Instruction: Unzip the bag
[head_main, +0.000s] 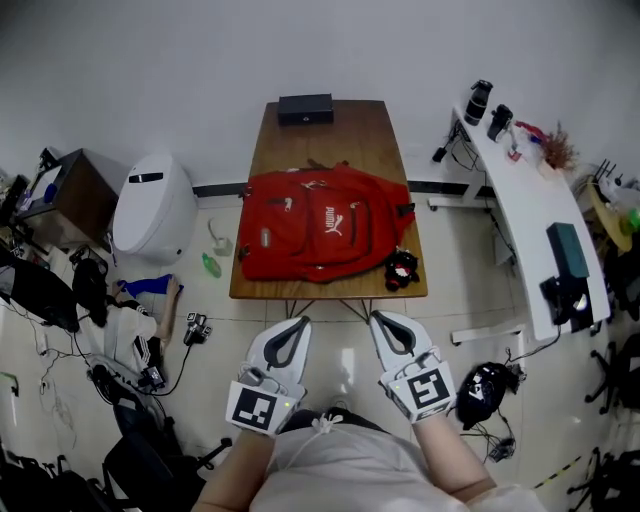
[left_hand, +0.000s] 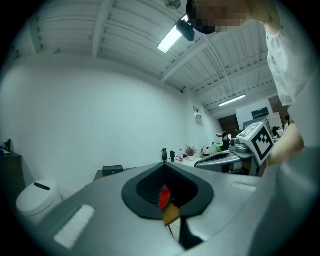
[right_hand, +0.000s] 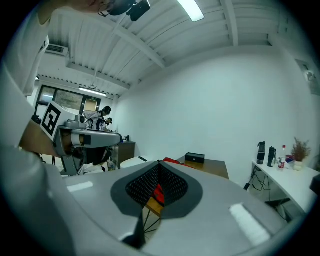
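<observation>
Step in hand: approach only, backpack untouched, zip not yet started.

Left gripper (head_main: 302, 321) held off the counter's (head_main: 330, 135) near edge, left of centre, jaws tip to tip, nothing between them.

Red backpack (head_main: 325, 225) flat across the counter's near half, front panel up, white logo showing. Soft, slightly rumpled fabric, straps tucked out at the sides. Zips apparently all closed, pull tabs too small to pick out for sure.

Small black-and-red toy (head_main: 401, 268) at the counter's near right corner, just beside the backpack. Black box (head_main: 305, 108) at the counter's far edge, well apart.

Right gripper (head_main: 375, 317) off the counter's near edge, right of centre, also clamped together on nothing.

Next, probably: both grippers forward over the counter, jaws opened, one pinning fabric near the zip's end, the other pinching a pull tab and running it along the track. Likely to bunch unless held taut.
</observation>
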